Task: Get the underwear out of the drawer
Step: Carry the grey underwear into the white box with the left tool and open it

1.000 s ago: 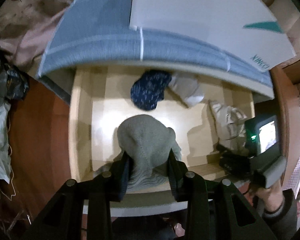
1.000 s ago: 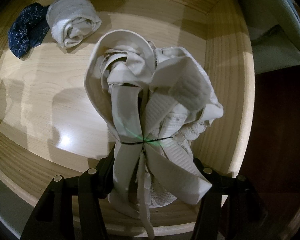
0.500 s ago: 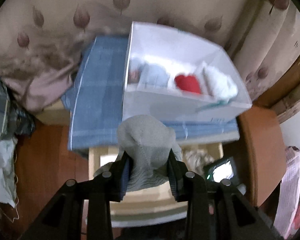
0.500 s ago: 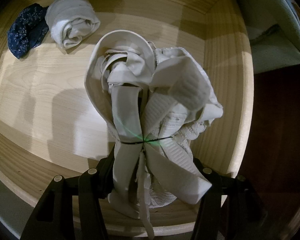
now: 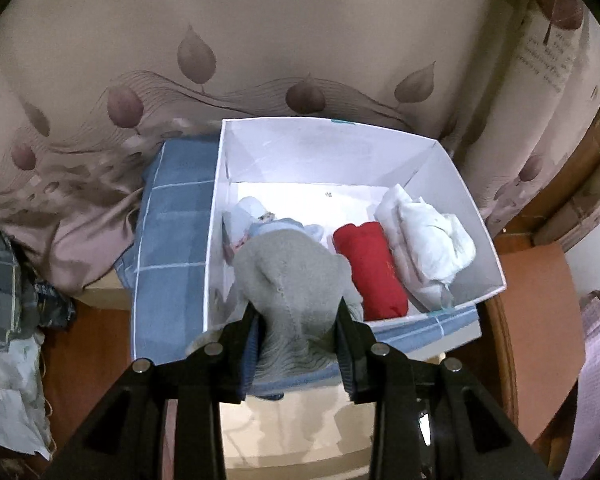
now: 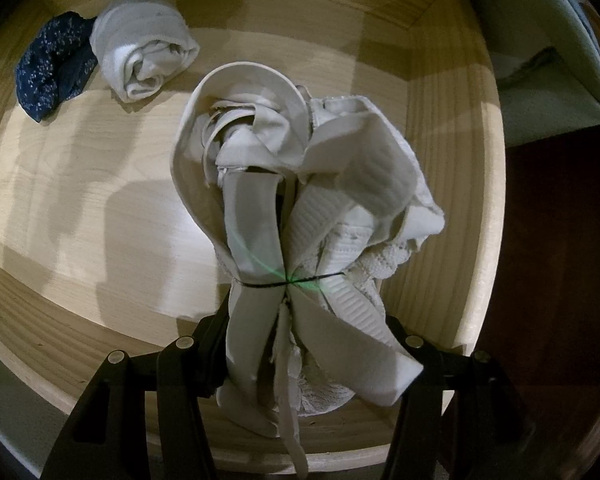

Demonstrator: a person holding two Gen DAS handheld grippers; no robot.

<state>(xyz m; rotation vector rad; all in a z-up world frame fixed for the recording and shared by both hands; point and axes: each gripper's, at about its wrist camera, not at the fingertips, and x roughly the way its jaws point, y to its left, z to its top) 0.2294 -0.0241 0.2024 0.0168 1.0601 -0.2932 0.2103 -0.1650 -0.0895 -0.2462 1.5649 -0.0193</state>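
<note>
Grey knit underwear (image 5: 296, 276), bunched and soft, is clamped in the left gripper (image 5: 298, 336), which has lifted from the wooden drawer (image 6: 452, 208) to hover over a white box (image 5: 440, 168) of folded clothes, so this piece is out. The right gripper (image 6: 304, 344) stays in the drawer, gripping a tied cream bundle (image 6: 300, 200).

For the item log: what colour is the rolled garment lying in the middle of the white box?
Red, plain; the left wrist view shows it best.
</note>
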